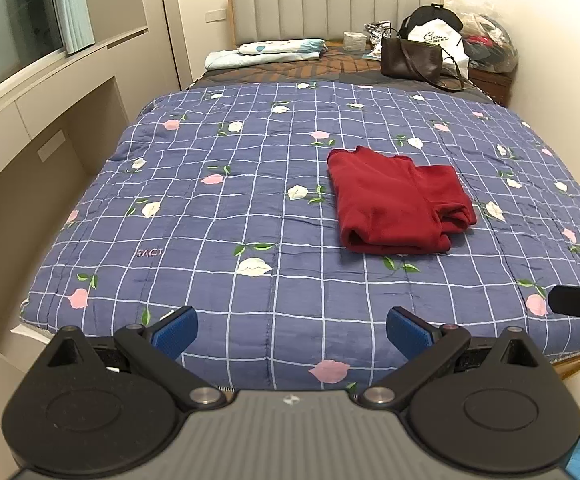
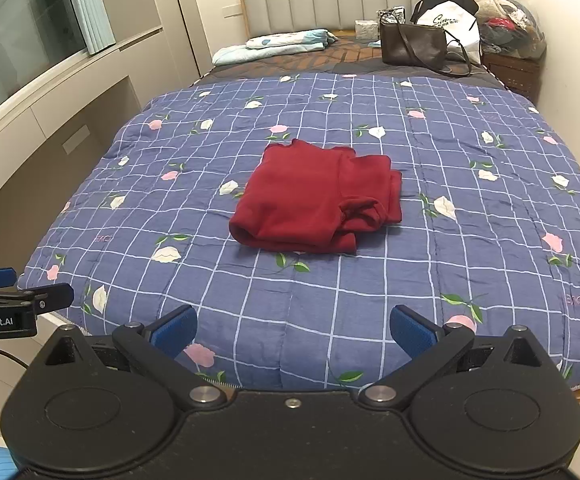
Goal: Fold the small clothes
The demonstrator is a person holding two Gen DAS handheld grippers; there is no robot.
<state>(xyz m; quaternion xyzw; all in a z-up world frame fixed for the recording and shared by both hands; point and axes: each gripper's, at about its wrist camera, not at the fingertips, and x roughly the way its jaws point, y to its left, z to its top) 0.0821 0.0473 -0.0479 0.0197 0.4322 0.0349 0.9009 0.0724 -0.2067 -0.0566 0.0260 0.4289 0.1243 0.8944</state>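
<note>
1. The folded red garment (image 1: 400, 200) lies on the bed's quilt (image 1: 209, 208), at 1 o'clock of the left claw (image 1: 292, 330), well apart
2. Right claw (image 2: 294, 330): garment at 12 o'clock; both claws released, empty

Soft, even indoor light — shadows faint under the folded red garment (image 2: 318, 200). Both views sharp at centre; fisheye bends the edges, corners go black, the window (image 1: 13, 12) dark — slight reflections.
</note>
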